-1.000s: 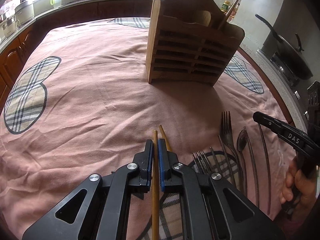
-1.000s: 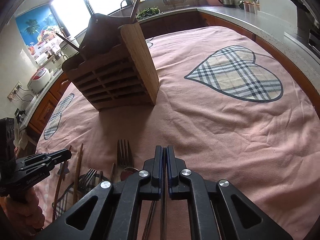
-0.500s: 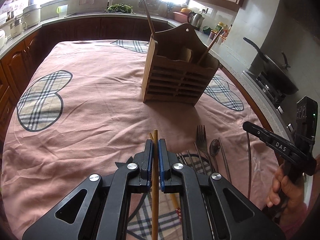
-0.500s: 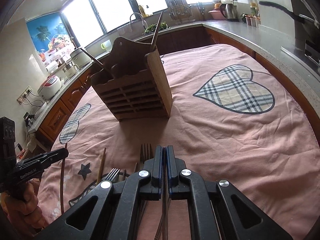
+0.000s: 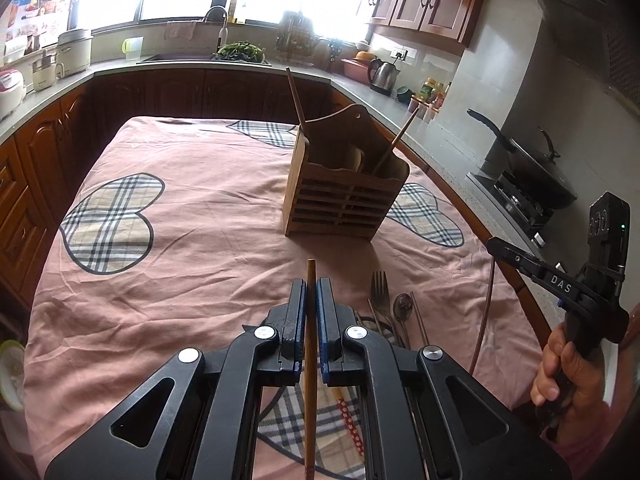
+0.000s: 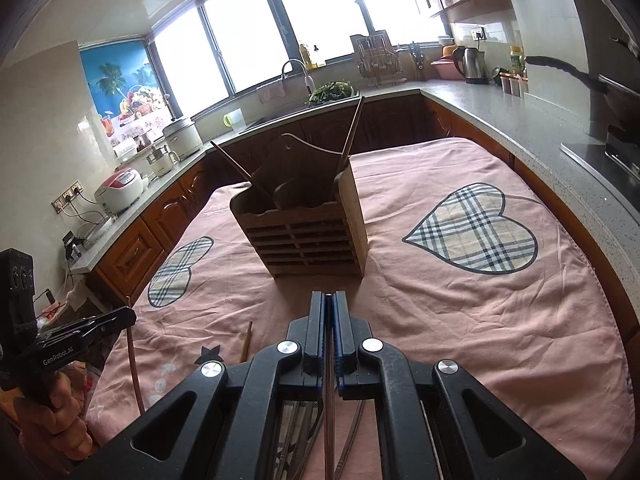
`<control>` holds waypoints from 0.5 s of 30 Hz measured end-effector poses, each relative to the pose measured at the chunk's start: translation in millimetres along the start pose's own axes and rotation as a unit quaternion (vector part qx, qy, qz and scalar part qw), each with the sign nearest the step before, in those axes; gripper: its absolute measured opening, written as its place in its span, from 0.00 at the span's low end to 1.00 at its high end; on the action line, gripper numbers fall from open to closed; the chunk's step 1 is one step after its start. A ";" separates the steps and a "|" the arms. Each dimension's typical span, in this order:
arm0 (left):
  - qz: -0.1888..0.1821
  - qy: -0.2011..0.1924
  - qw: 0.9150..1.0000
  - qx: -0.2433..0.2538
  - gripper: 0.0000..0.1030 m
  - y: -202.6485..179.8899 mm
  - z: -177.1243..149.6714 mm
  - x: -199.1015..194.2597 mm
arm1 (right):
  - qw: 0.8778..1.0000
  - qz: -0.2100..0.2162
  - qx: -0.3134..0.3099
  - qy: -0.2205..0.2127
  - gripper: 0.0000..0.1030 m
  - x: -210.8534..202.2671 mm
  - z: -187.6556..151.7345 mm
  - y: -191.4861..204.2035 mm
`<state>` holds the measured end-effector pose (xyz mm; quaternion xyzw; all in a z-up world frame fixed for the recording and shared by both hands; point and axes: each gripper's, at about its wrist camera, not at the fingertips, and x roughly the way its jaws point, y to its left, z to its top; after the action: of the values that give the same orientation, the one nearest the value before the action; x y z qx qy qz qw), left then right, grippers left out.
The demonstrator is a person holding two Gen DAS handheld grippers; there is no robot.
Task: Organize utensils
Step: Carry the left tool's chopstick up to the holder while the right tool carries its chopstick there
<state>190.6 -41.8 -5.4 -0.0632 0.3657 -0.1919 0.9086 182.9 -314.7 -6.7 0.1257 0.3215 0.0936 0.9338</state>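
My left gripper (image 5: 311, 285) is shut on a light wooden chopstick (image 5: 310, 360), held above the pink cloth. My right gripper (image 6: 328, 297) is shut on a thin dark chopstick (image 6: 329, 396); in the left wrist view that stick (image 5: 485, 312) hangs down from the right gripper (image 5: 496, 246). The left gripper (image 6: 120, 316) shows in the right wrist view with its chopstick (image 6: 134, 368) hanging below it. A slatted wooden utensil holder (image 5: 344, 204) (image 6: 308, 236) stands ahead of both, with two sticks leaning in it. A fork (image 5: 379, 292) and spoon (image 5: 403, 305) lie on the cloth.
Another wooden chopstick (image 6: 246, 342) lies on the cloth between the grippers. The table (image 5: 192, 248) has a pink cover with plaid hearts. Kitchen counters ring it, with a wok (image 5: 532, 168) on the stove to the right, a kettle (image 5: 383, 72) and rice cookers (image 6: 120, 194).
Both grippers have risen and pulled back from the holder, each lifting its chopstick off the cloth. The utensils on the table now lie lower and farther below them.
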 end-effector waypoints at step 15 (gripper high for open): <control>-0.006 -0.056 0.998 -0.017 0.04 3.6 10.3 -30.7 | 0.999 0.003 -0.009 -0.047 0.04 -34.6 15.5 8.9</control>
<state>178.6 -26.7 20.8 -0.0915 0.3167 -0.1872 0.9254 164.9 -317.8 27.7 0.1223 0.2764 0.0933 0.9486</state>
